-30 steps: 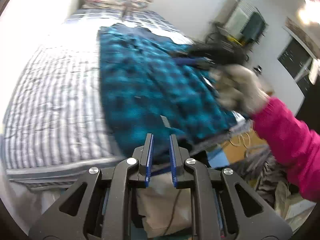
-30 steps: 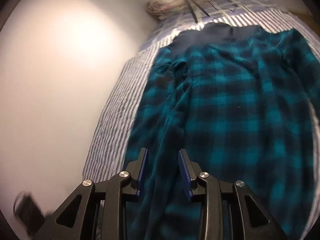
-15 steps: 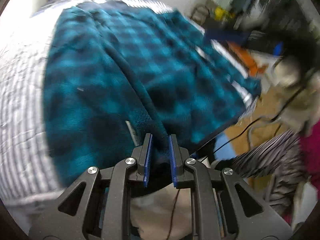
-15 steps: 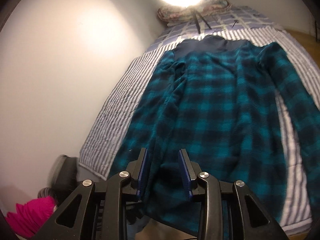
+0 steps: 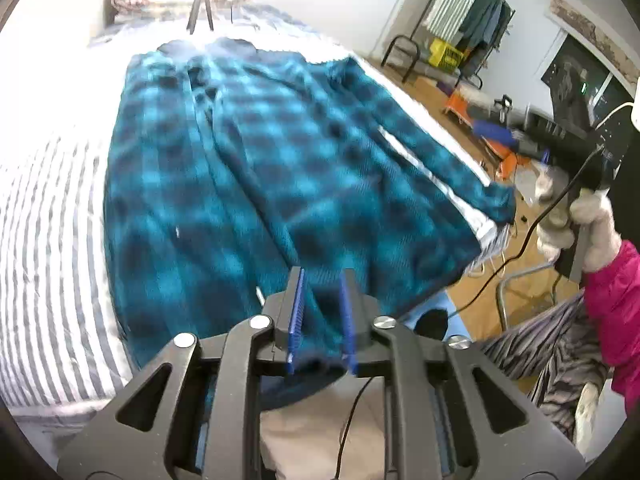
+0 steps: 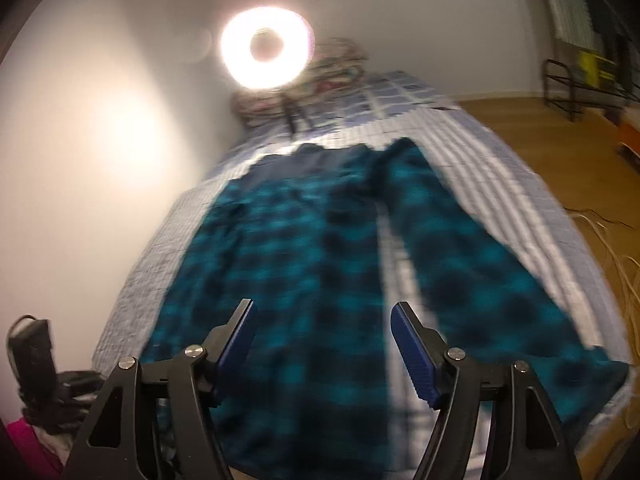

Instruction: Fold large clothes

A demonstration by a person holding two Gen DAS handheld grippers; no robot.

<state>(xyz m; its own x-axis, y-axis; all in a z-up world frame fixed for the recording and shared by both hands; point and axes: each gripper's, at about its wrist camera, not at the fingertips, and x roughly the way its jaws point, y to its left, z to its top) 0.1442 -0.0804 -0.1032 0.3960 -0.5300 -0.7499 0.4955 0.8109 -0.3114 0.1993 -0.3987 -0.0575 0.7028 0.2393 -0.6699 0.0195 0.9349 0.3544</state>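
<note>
A teal and black plaid garment [image 5: 280,160] lies spread lengthwise on the striped bed [image 5: 48,200], collar at the far end. My left gripper [image 5: 320,312] has the near hem bunched between its blue pads; the jaws are opening and the fabric still fills the gap. In the right wrist view the garment [image 6: 300,260] is blurred, one sleeve [image 6: 500,288] lying out to the right. My right gripper [image 6: 322,344] hovers over the near hem, its jaws opening wide with nothing between them. A gloved hand [image 5: 576,220] holds that tool beyond the bed's right edge.
A lit ring light [image 6: 264,48] and a pile of bedding [image 6: 332,68] stand at the bed's head. Wooden floor with cables [image 6: 600,220] runs along the right side. A clothes rack [image 5: 480,12], orange items [image 5: 460,104] and a pink sleeve [image 5: 616,300] are to the right.
My right gripper let go of the hem, opened wide and swung right and back from the bed. My left gripper, still with the hem, shifted along the near edge.
</note>
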